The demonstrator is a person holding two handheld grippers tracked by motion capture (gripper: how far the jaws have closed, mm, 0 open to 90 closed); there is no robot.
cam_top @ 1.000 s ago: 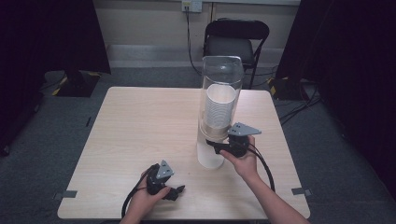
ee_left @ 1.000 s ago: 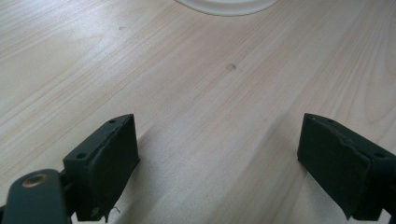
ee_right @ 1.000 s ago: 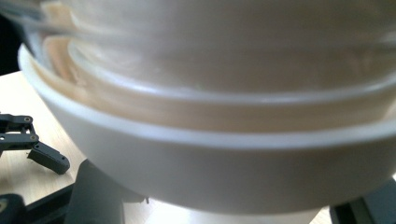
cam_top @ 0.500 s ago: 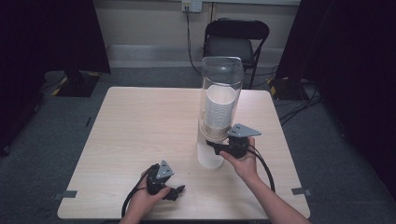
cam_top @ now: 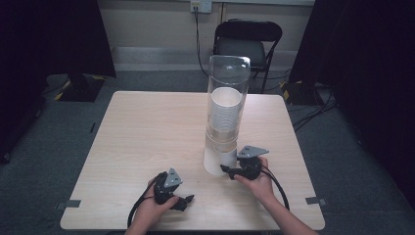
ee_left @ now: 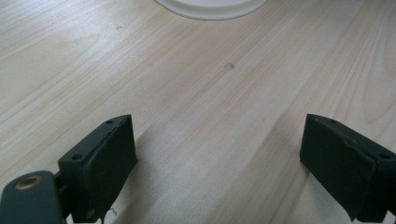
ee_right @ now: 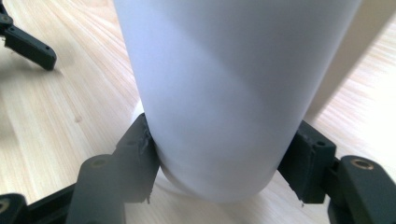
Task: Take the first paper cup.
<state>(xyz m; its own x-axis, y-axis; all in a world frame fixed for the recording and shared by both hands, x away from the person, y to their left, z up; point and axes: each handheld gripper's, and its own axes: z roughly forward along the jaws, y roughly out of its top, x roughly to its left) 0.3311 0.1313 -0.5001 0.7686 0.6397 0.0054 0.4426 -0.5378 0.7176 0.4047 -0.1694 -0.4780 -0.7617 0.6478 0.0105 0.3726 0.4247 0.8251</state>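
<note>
Dispenser (cam_top: 226, 117): clear tube, upright, right of centre on tabletop (cam_top: 137, 142); white base (cam_top: 218, 160) at near end.
Cups (cam_top: 225, 111): white stack inside tube, top rim well below tube mouth.
Right tongs (cam_top: 230, 171): jaws pressed on both sides of the white base, gripping it low, likely to steady the tall tube against tipping.
Left tongs (cam_top: 185, 201): jaws spread wide, nothing between them; resting at near edge, left of dispenser, apart from it, likely waiting.
Chair (cam_top: 249, 41): beyond far edge, unused.

The right gripper (ee_right: 219, 163) jaws clasp a white cup (ee_right: 229, 93) on both sides.
</note>
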